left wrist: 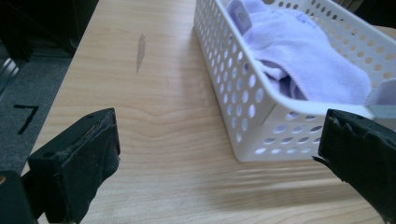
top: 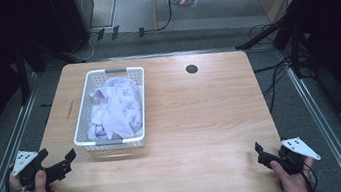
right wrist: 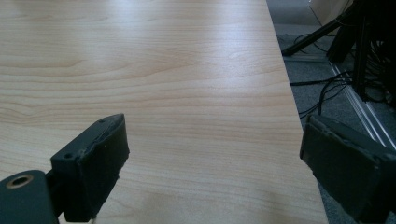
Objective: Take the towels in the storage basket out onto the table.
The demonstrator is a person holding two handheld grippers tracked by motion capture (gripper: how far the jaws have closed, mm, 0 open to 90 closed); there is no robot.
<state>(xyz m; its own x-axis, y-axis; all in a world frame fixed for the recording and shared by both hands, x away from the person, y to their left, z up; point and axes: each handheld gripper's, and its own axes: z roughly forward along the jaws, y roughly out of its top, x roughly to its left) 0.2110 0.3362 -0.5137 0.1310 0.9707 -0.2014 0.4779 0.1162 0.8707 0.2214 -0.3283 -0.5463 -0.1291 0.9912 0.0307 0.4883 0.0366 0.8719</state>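
Observation:
A white perforated basket point(top: 83, 119) stands on the left half of the wooden table point(top: 197, 117). It holds crumpled pale lilac cloth point(top: 118, 106) with a small print. My left gripper point(top: 57, 156) rests at the table's front left corner, open, with nothing between its jaws, just short of the basket's near left corner. The left gripper view shows that basket corner point(left wrist: 261, 116) and the cloth point(left wrist: 303, 56) close ahead, above the wide-apart jaws. My right gripper point(top: 263, 153) sits at the front right corner, open and empty, over bare wood point(right wrist: 187, 93).
A round black grommet point(top: 191, 69) is set in the table near its far edge. A dark streak point(left wrist: 140, 49) marks the wood left of the basket. Cables and stand legs point(top: 271, 36) lie on the grey floor to the right. Metal rails run along both sides.

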